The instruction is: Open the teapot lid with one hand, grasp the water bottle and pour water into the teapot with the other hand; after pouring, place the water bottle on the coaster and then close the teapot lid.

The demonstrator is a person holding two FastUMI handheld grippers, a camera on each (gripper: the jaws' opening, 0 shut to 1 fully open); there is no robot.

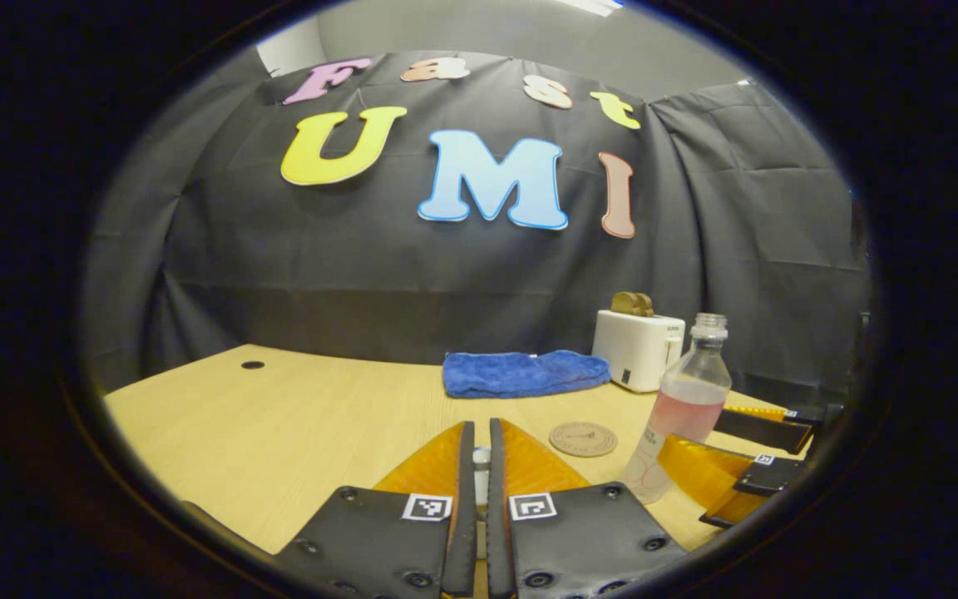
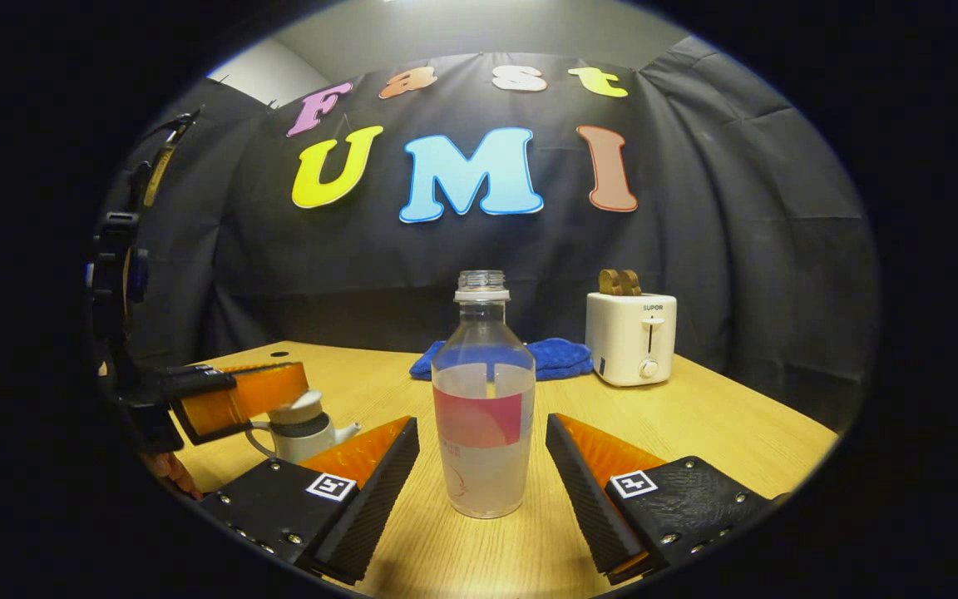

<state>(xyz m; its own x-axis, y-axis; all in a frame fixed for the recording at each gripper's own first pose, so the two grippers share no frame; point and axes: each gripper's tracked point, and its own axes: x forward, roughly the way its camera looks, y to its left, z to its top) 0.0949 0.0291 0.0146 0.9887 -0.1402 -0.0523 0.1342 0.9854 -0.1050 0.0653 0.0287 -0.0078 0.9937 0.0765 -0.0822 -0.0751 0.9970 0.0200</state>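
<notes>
Water bottle (image 2: 484,399) stands upright and uncapped on the wooden surface (image 2: 695,416), partly filled, between the spread jaws of the right gripper (image 2: 483,453); the jaws are wide, one to each side of the bottle, neither touching it. Toward the surface's left edge in the right gripper view sits the white teapot (image 2: 300,433), lid (image 2: 298,409) on it; the left gripper (image 2: 238,391) reaches the lid's top, and whether it presses the knob I cannot tell; in the left gripper view its jaws stand narrow, nearly together, a pale sliver between them. Round coaster (image 1: 583,438) lies bare just left of the bottle in that view; along the far edge lie a blue cloth (image 1: 525,373) and, right of it, a white toaster (image 2: 631,337).
</notes>
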